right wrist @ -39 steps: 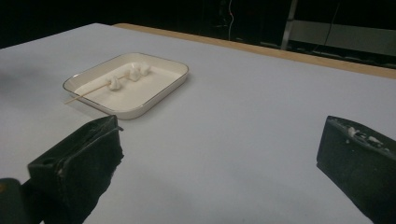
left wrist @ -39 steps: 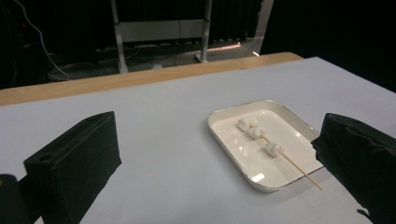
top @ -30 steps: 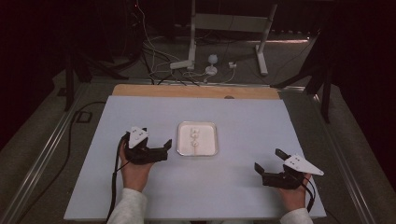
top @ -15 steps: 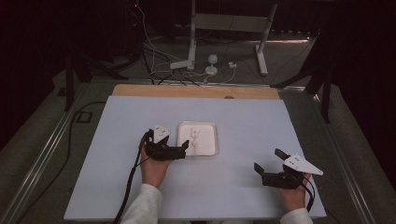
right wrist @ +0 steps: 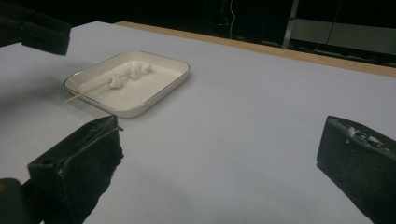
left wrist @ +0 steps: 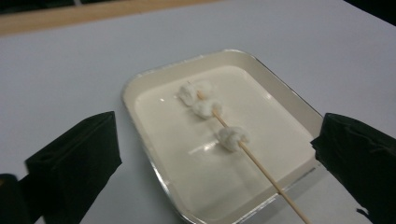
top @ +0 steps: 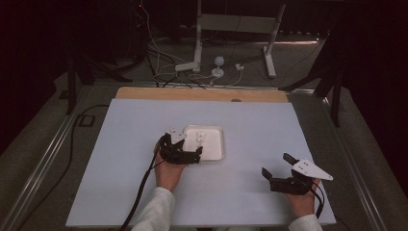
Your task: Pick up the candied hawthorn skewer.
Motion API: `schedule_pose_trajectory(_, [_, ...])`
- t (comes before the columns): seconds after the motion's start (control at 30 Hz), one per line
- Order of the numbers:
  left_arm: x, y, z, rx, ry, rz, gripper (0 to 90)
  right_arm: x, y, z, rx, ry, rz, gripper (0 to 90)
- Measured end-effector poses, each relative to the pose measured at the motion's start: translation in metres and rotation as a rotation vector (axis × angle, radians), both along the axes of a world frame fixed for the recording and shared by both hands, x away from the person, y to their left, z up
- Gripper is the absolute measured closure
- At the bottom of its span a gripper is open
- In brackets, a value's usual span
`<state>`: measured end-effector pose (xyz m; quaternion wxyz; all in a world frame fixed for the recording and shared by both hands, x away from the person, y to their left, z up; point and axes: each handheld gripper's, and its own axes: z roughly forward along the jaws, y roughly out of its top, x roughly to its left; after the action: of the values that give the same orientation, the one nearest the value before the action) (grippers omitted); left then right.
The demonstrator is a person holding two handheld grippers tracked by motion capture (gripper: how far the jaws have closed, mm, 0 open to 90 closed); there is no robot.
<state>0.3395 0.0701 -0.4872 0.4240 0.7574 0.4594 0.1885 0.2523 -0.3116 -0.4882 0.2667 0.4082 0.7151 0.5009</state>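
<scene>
A white rectangular tray (top: 219, 129) with a thin metallic rim sits mid-table. In it lies a wooden skewer (left wrist: 254, 161) carrying three white fluffy pieces (left wrist: 205, 108), its bare end sticking out over the near rim. My left gripper (top: 195, 150) hovers at the tray's near-left corner, open, and in the left gripper view its jaws (left wrist: 215, 163) straddle the tray with nothing between them. My right gripper (top: 276, 166) rests open near the front right of the table, well away from the tray. The right gripper view shows the tray (right wrist: 182, 70) and skewer (right wrist: 88, 91) off to the left.
The white tabletop (top: 269, 125) ends in a wooden strip (top: 202, 94) at the far edge. Behind it on the floor are cables and a metal stand (top: 199, 57). A black cable (top: 144, 183) trails from the left gripper.
My left gripper has moved right, from beside the tray's left side to its near-left corner, now over the tray. The right gripper has stayed put.
</scene>
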Motion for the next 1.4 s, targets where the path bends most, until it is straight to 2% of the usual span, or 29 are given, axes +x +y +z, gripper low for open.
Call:
schedule_pose_trajectory(0.07, [0.002,-0.005,-0.003,0.014,0.036,-0.013,1.6,0.0,0.0,0.0,-0.004,0.001,0.001,0.0])
schedule_pose_trajectory(0.17, [0.003,-0.013,-0.006,0.018,0.061,-0.024,1.0,-0.001,-0.001,0.0,0.0,0.0,-0.001,0.0])
schedule_pose_trajectory(0.3, [0.005,-0.021,-0.009,0.052,0.093,-0.03,0.6,0.0,-0.001,0.0,0.003,0.0,-0.003,0.0])
schedule_pose_trajectory(0.4, [0.006,-0.029,-0.014,0.104,0.129,-0.05,5.2,0.0,-0.001,0.0,0.002,0.001,-0.002,0.0])
schedule_pose_trajectory(0.47, [0.007,-0.03,-0.016,0.107,0.137,-0.053,13.1,0.0,0.0,0.0,0.001,0.001,0.0,0.0])
schedule_pose_trajectory(0.53, [0.008,-0.031,-0.019,0.122,0.164,-0.058,20.8,0.0,-0.001,0.0,0.0,0.001,0.0,0.0])
schedule_pose_trajectory(0.63, [0.007,-0.03,-0.02,0.13,0.188,-0.076,38.6,0.0,-0.002,0.0,0.004,0.0,-0.003,0.0])
schedule_pose_trajectory(0.67, [0.007,-0.03,-0.02,0.13,0.188,-0.076,43.3,0.0,-0.002,0.0,0.006,0.001,-0.003,0.0])
schedule_pose_trajectory(0.73, [0.008,-0.028,-0.018,0.143,0.213,-0.076,51.9,0.0,-0.002,0.0,0.007,0.002,-0.004,0.0])
schedule_pose_trajectory(0.87, [0.011,-0.024,-0.02,0.186,0.257,-0.064,65.2,0.0,-0.001,0.0,0.005,0.001,0.0,0.0])
schedule_pose_trajectory(0.9, [0.011,-0.023,-0.02,0.189,0.255,-0.064,67.7,0.0,-0.001,0.0,0.004,0.002,0.001,0.0])
schedule_pose_trajectory(1.13, [0.015,-0.019,-0.019,0.174,0.286,-0.042,87.7,0.0,-0.001,0.0,0.005,0.005,0.002,0.0])
schedule_pose_trajectory(1.33, [0.016,-0.016,-0.018,0.146,0.287,-0.035,89.8,0.0,-0.001,0.0,0.005,0.005,0.004,0.0])
schedule_pose_trajectory(1.4, [0.014,-0.013,-0.014,0.121,0.264,-0.033,89.8,0.0,-0.001,0.0,0.007,0.004,0.003,0.0])
